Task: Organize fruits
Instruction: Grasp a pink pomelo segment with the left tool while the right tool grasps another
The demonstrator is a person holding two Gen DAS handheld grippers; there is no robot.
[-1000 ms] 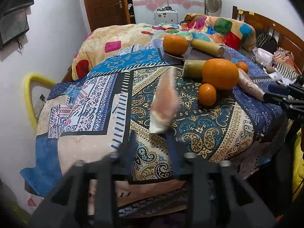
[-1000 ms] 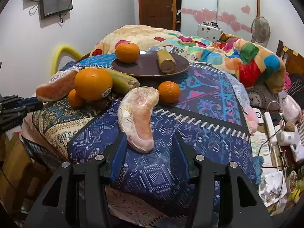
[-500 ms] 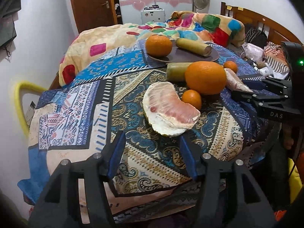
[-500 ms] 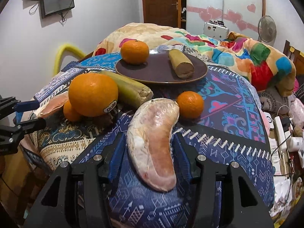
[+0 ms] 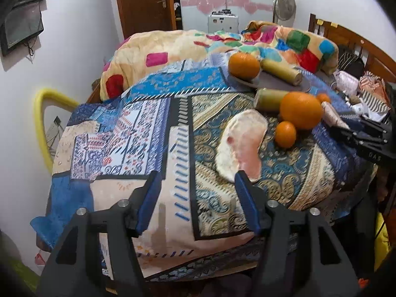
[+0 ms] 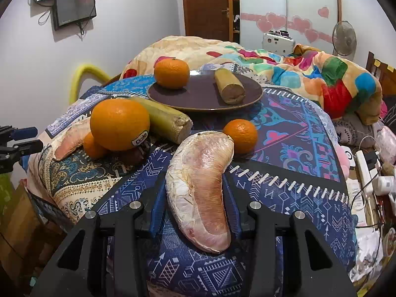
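A peeled pink pomelo segment lies on the blue patterned cloth between the fingers of my right gripper. Its jaws are closing, and the pads press on the segment's sides. A second pomelo segment lies flat on the cloth just beyond the right finger of my left gripper. The left jaws are opening with only cloth between them. A brown plate farther back holds a mandarin and a cut sugarcane piece.
A big stickered orange, two small mandarins and another sugarcane piece lie on the cloth in front of the plate. A colourful quilt is heaped behind. Cables and clutter sit off the right edge.
The left gripper let go of its pomelo segment, which now lies flat, then widened and shifted left of it. The right gripper moved forward around the other segment and closed in on it.
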